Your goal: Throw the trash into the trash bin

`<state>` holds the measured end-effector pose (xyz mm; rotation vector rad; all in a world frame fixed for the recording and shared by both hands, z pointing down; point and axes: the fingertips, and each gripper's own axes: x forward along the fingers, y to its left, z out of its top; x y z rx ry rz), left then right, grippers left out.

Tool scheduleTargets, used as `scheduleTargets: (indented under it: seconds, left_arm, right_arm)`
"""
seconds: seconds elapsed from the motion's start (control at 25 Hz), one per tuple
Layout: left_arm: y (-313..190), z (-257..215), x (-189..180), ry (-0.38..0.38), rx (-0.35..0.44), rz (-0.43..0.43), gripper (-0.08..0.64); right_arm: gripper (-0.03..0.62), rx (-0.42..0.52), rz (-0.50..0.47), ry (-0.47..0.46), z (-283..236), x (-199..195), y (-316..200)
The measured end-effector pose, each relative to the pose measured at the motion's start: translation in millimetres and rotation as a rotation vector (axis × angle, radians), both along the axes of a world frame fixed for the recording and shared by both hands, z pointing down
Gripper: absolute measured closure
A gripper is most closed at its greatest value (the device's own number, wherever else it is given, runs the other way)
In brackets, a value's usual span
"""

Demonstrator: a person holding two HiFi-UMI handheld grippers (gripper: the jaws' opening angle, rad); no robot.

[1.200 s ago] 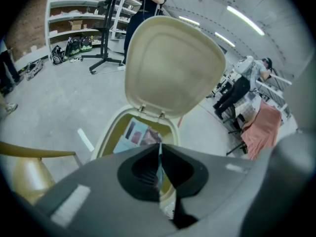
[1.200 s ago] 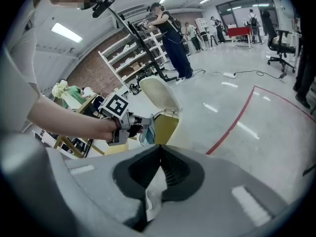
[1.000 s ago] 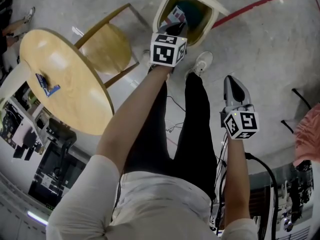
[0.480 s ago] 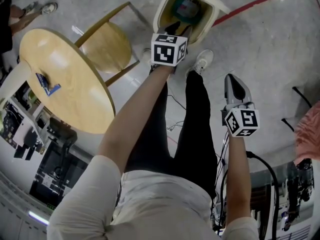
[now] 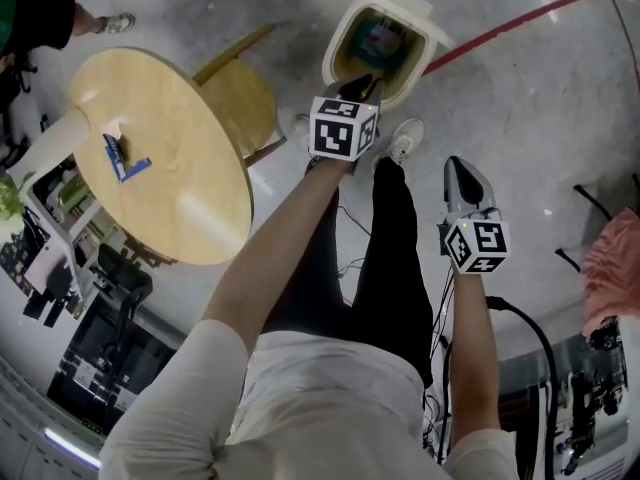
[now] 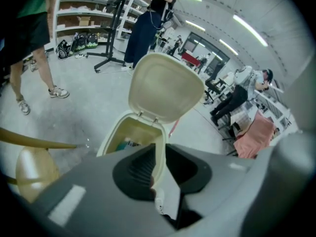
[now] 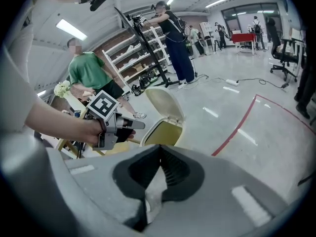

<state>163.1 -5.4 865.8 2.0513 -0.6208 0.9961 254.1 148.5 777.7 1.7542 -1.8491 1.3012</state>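
Observation:
The cream trash bin [image 5: 340, 56] stands on the floor with its lid [image 6: 165, 88] tipped up. A teal and pink packet [image 5: 378, 40] lies inside it. My left gripper [image 5: 362, 86] hovers just short of the bin's near rim, pointing down at it. Its jaws are closing to a narrow gap with nothing between them. In the left gripper view the bin [image 6: 116, 132] shows past the left gripper [image 6: 160, 154]. My right gripper [image 5: 458, 165] hangs to the right, away from the bin, shut and empty. The right gripper view shows the right gripper [image 7: 160, 149], the left gripper [image 7: 134, 125] and the bin [image 7: 165, 135].
A round wooden table [image 5: 180, 198] stands at the left with a blue wrapper [image 5: 122, 158] on it. A wooden chair [image 5: 240, 93] sits between table and bin. A red line [image 5: 520, 23] crosses the floor. My white shoe [image 5: 402, 140] is near the bin. A person in green [image 7: 91, 70] stands by the table.
The packet that was at my left gripper's tips over the bin now lies inside it. The left jaws have let go. Both grippers have risen a little.

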Motion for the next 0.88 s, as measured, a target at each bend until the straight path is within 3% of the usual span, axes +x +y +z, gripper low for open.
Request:
scheduleTargets:
  seconds: [0.2, 0.44, 0.88]
  left_arm:
    - [4, -51, 1, 0.025, 0.018, 0.015, 0.517]
    - [-3, -105, -38, 0.035, 0.033, 0.011, 0.538]
    - [-1, -219, -80, 0.070, 0.101, 0.015, 0.552]
  right_arm:
    - [0.592, 0.020, -0.005, 0.021, -39, -2, -4]
    - [0.592, 0.031, -0.022, 0.037, -76, -40, -14]
    - [0.592, 0.102, -0.078, 0.065, -162, -74, -33]
